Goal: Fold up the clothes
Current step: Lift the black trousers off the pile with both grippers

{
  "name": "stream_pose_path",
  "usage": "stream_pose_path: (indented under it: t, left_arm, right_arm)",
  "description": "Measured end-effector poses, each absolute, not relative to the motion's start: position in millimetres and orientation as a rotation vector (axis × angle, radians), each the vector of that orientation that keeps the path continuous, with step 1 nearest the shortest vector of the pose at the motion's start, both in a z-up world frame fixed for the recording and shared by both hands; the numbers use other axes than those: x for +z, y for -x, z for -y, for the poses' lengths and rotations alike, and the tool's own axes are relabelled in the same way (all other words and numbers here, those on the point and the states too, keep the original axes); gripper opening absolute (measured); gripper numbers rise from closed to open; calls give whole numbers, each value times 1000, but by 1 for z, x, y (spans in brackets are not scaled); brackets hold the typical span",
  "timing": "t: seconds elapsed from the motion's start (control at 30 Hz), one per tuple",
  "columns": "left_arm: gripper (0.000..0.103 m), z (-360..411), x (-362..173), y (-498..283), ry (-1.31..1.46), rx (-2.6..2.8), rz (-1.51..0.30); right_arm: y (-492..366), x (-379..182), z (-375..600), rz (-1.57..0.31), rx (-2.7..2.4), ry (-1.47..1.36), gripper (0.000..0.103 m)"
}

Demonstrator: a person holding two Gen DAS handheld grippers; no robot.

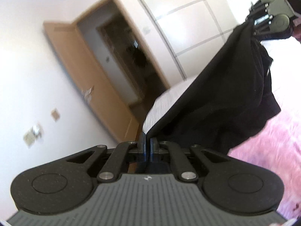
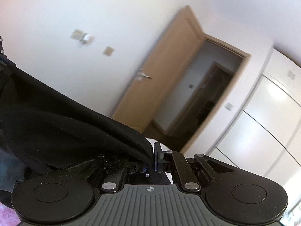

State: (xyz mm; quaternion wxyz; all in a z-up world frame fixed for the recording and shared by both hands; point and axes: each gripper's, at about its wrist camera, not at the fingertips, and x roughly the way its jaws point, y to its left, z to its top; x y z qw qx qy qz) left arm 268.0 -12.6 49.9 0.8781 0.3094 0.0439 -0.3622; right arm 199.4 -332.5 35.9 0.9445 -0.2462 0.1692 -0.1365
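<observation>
A black garment [image 1: 225,94] hangs stretched in the air between my two grippers. In the left wrist view my left gripper [image 1: 147,141] is shut, with the cloth's taut edge running into its narrow gap. From there the fabric rises to the upper right, where my right gripper [image 1: 252,24] pinches the other end. In the right wrist view my right gripper [image 2: 152,150] is shut on a bunched edge of the black garment [image 2: 65,116], which spreads away to the left. The cloth covers the left finger there.
A pink bedspread [image 1: 272,150] lies below the garment, with a white mattress corner [image 1: 160,105] beyond it. An open wooden door [image 2: 165,71] and dark doorway stand ahead. White wardrobe panels [image 2: 263,122] fill the right side.
</observation>
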Motion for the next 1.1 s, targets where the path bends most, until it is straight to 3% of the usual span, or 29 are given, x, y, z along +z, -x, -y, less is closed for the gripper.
stream_pose_path:
  t: [0.37, 0.77, 0.97, 1.1]
  left_arm:
    - [3, 88, 93, -97, -637, -942, 102]
    - [3, 155, 85, 164, -689, -1151, -60]
    - [4, 213, 106, 200, -714, -1386, -103]
    - [4, 283, 92, 180, -715, -1514, -178]
  right_arm:
    - [16, 42, 401, -340, -483, 427, 5]
    - [356, 54, 468, -503, -551, 249, 5]
    - [469, 84, 455, -568, -713, 191, 6]
    - [486, 98, 471, -609, -799, 203, 6]
